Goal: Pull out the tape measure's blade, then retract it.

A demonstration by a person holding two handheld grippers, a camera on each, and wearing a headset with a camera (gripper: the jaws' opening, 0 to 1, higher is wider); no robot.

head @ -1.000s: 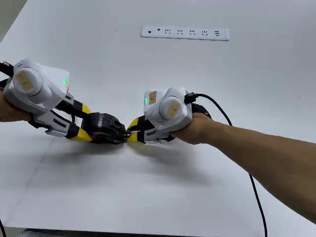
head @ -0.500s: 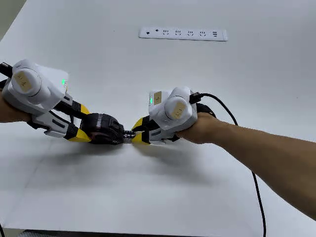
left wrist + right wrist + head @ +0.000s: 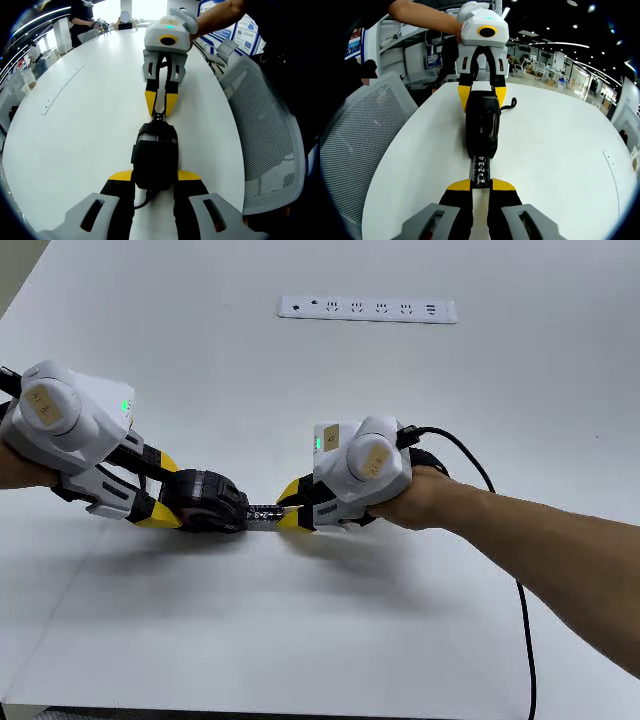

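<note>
**Q:** Where is the tape?

**A:** The tape (image 3: 208,502) is low over the table (image 3: 300,640). Your left gripper (image 3: 165,490) has its jaws clamped across the case. Contact with the table cannot be confirmed.

**Q:** Which way does it point?

**A:** In the head view its long axis runs left to right. The mouth faces your right gripper (image 3: 290,508).

**Q:** What is the right gripper doing?

**A:** Its jaws are pinched on the end of the blade (image 3: 262,512). A short length is out, straight and in line with the case. The right gripper view shows 2, 3 and 4 on it. Your grippers face each other, near but apart.
</note>
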